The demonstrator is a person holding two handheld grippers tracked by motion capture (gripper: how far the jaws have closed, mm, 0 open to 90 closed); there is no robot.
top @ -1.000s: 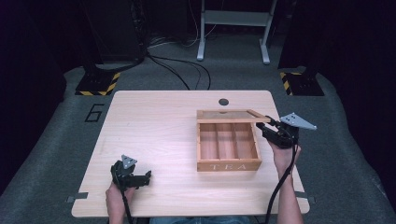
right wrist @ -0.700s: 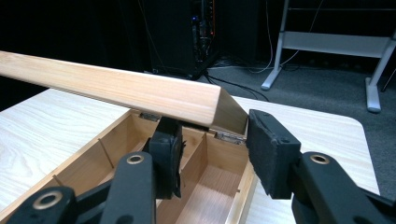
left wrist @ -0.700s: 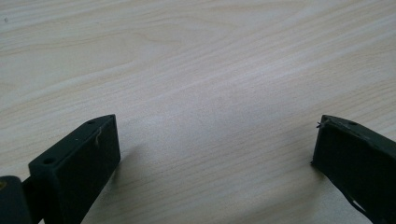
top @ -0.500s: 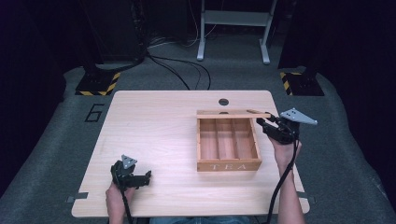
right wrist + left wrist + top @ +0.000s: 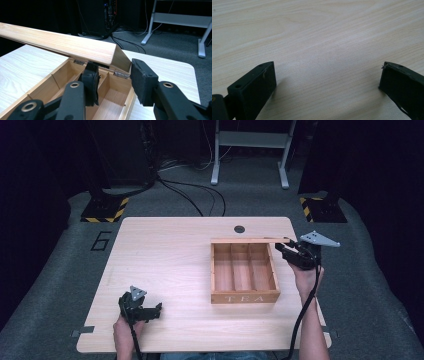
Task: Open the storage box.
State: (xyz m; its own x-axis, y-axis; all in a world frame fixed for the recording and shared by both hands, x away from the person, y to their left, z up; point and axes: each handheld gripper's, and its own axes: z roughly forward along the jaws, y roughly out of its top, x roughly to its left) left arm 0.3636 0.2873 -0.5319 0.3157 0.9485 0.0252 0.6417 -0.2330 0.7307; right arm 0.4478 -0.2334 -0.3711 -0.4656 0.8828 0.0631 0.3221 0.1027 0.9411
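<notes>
Three compartments show inside the wooden tea box (image 5: pixel 244 272), which sits at about three o'clock on the pale table (image 5: pixel 165 255). Its lid (image 5: pixel 62 45) stands raised on its hinges, a detail clearest in the right gripper view. The right gripper (image 5: pixel 113 77) clamps narrowly on the lid's end wall, one pad inside, one outside; its jaws have just been closing, and the lid edge sits slightly higher than a second ago. The left gripper (image 5: pixel 327 82), at seven o'clock, stands wide, holding nothing. Grey carpet and dark equipment surround.
</notes>
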